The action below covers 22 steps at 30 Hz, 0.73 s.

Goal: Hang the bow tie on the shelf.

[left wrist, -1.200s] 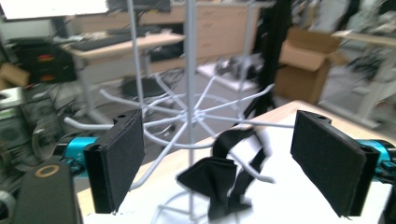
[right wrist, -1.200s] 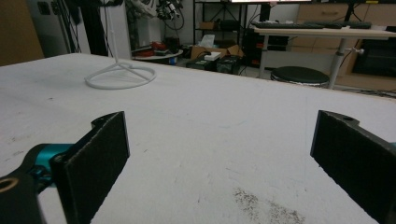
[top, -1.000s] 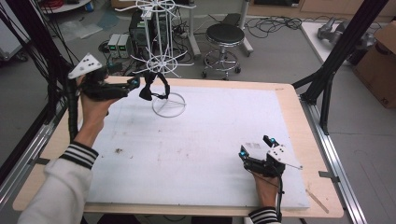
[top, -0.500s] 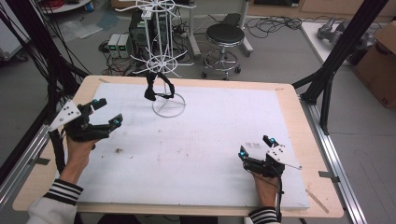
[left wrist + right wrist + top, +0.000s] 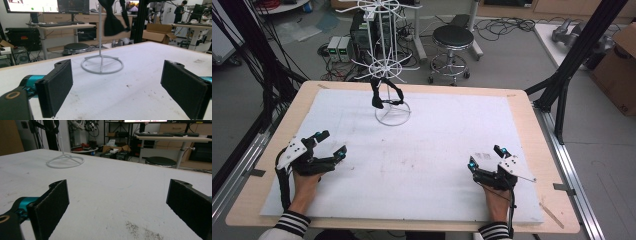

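Observation:
A white wire rack [image 5: 390,87] with a ring base stands at the far middle-left of the white mat [image 5: 437,150]. A black cloth item [image 5: 380,93] hangs from one of its arms. In the left gripper view the rack's base [image 5: 102,65] lies ahead and the black cloth item [image 5: 112,18] dangles above. My left gripper [image 5: 332,144] rests open and empty at the mat's near left. At the near right my right gripper [image 5: 486,156] is open and empty too. The rack's ring base [image 5: 65,160] sits far off to the left in the right gripper view.
A round stool [image 5: 453,37], cables and electronics boxes [image 5: 339,48] stand on the floor beyond the table. Black frame struts [image 5: 569,65] rise at the table's right, more at its left. A cardboard box [image 5: 619,65] sits at far right.
My left gripper has drawn back from the rack toward the near left of the mat, leaving the black cloth hanging on the rack. The right gripper has stayed put.

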Available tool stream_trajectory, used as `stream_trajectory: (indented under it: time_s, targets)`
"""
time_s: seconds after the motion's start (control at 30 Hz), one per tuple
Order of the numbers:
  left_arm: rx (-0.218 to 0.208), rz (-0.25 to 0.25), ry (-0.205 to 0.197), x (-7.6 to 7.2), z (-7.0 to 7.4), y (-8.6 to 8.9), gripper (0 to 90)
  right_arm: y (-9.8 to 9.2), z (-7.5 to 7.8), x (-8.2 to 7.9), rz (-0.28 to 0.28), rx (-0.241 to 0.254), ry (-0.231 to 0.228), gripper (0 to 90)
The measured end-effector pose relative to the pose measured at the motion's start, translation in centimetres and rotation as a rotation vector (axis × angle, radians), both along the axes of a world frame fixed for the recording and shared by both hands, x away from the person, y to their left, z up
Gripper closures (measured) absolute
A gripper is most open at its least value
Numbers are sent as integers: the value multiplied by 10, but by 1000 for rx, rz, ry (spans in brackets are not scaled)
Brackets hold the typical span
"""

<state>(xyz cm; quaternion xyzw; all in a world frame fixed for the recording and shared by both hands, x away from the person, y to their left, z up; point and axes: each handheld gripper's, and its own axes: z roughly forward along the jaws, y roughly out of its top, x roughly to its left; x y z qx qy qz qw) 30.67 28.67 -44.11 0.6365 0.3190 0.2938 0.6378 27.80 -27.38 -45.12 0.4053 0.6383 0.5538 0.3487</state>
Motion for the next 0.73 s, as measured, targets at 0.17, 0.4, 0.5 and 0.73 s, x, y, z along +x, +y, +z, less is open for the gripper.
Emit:
stream_trajectory:
  time_s: [0.17,0.4,0.5,0.73]
  targets:
    - [-24,8,10,-1,-12,-1,111,-1,0,0,0,8,0,34]
    - [-33,17,14,0,-13,-1,113,-1,0,-1,0,11,-7,34]
    - [-20,15,-2,-2,-13,-2,114,-2,-1,-1,2,24,-9,34]
    - [-14,23,-14,-3,-13,-3,121,-2,-1,-1,2,16,-11,34]
